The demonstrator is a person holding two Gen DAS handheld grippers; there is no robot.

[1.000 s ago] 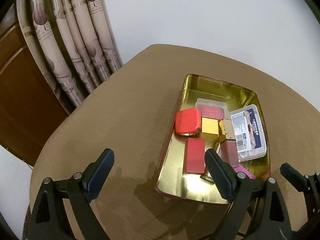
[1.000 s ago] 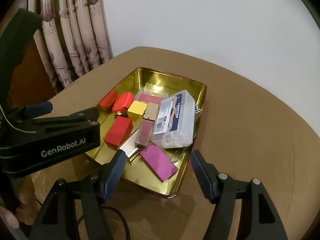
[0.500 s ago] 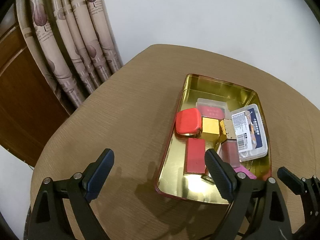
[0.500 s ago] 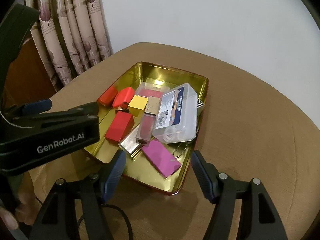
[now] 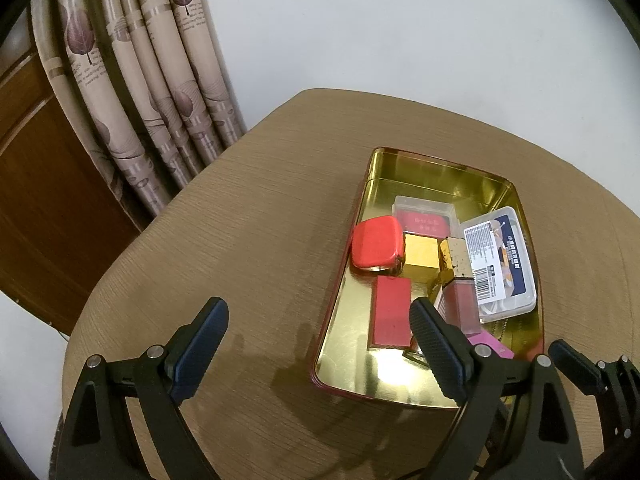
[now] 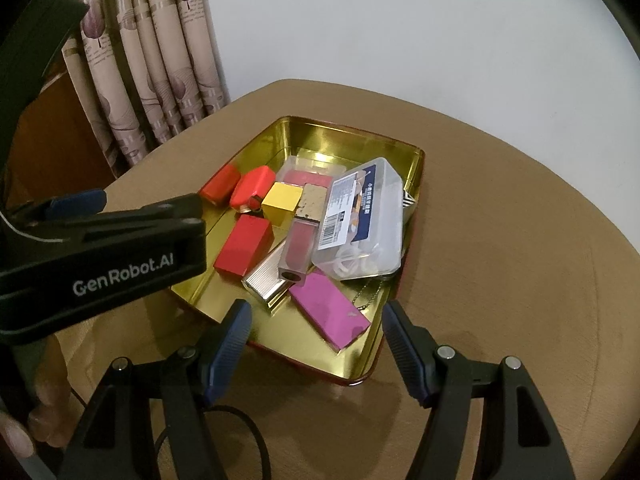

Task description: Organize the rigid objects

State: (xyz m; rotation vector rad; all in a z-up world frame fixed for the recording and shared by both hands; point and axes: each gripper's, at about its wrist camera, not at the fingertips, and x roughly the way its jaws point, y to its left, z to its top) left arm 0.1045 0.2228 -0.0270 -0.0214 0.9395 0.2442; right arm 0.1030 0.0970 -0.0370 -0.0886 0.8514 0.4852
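Note:
A gold tin tray (image 5: 440,164) with a red rim sits on the round brown table (image 5: 240,240). It holds a red rounded case (image 5: 376,242), a yellow cube (image 5: 420,256), a red block (image 5: 391,316), a labelled clear plastic box (image 5: 498,264) and a magenta block (image 6: 330,310). A silver ribbed piece (image 6: 266,276) and a lip gloss tube (image 6: 298,244) lie there too. My left gripper (image 5: 316,320) hangs open over the tray's near left rim with nothing between its fingers. Just short of the tray's (image 6: 352,130) near edge, my right gripper (image 6: 316,316) is open and empty above the magenta block.
A patterned curtain (image 5: 140,100) and a wooden door (image 5: 40,200) stand behind the table at the left, with a white wall beyond. A hand (image 6: 36,420) holds the left gripper's body (image 6: 100,240). A black cable (image 6: 248,432) loops near the table's front edge.

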